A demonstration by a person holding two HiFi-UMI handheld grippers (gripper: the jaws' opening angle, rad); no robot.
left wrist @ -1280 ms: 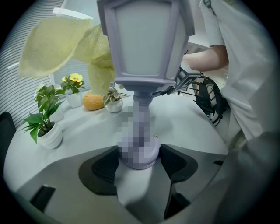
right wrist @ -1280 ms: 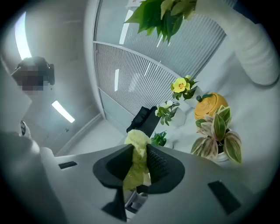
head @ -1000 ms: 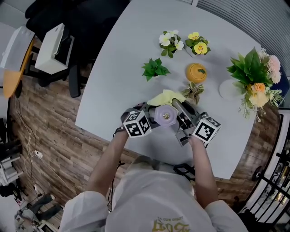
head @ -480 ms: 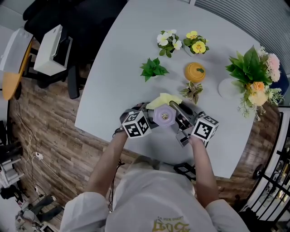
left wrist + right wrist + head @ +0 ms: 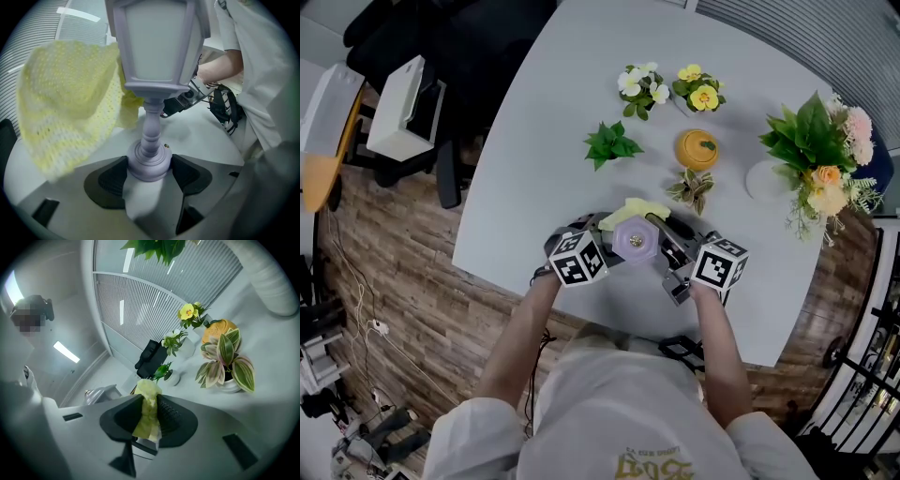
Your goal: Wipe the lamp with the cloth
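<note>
The left claw is clenched on the round foot of the lamp, one dark pad on each side, holding the pale lilac lantern upright in the middle of the left gripper view. I cannot tell whether the foot rests on the table. The right claw is clenched on a bunched corner of the cloth, and the yellow knit squeezes up between its ribbed pads.

Just beyond, the loose body of the cloth hangs at the left of the left gripper view, against the lantern's left face. Its lower edge is smeared with motion.

In the head view a second ago, a broad yellow patch lay above and to the right of the lamp's top. Now only a smaller patch shows, tucked against the top's upper-left edge, and the right claw has edged in toward the lamp. This looks like a wiping stroke under way around the far side of the lantern, with its other faces, stem and foot probably still to do.

Farther up the table, well apart, stand a small green plant, a striped-leaf plant and an orange pot.
</note>
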